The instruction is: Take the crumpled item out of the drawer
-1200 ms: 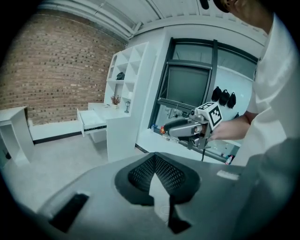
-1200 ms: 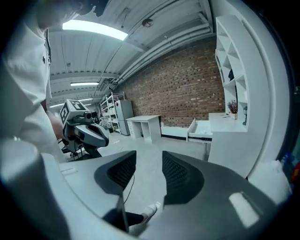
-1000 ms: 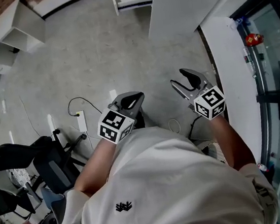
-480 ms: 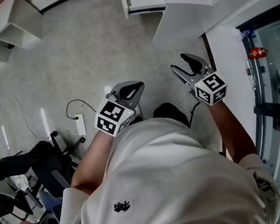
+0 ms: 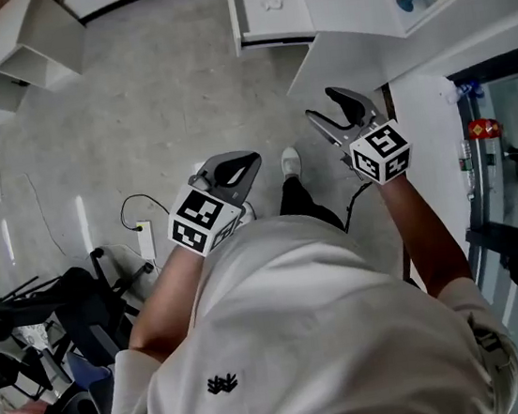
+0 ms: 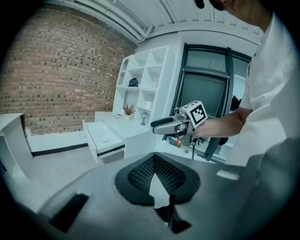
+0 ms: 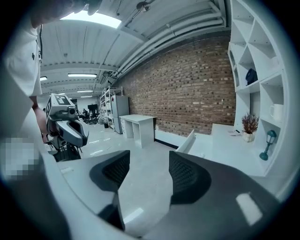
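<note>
We are holding both grippers above the floor (image 5: 160, 101). Left gripper (image 5: 235, 168) jaws are pressing together, empty; right gripper (image 5: 327, 112) jaws are opening, nothing between. Small white crumpled item (image 5: 272, 2) is lying in the open drawer (image 5: 236, 10), well apart.

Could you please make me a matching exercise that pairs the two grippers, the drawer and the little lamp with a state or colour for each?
Things:
1. left gripper
2. right gripper
3. drawer
4. lamp

Descriptions:
A. blue
B. jaws apart
C. pulled out
D. jaws together

Pairs: 1-D; 2-B; 3-C; 4-A.

The right gripper's jaws are opening, and nothing is between them.
</note>
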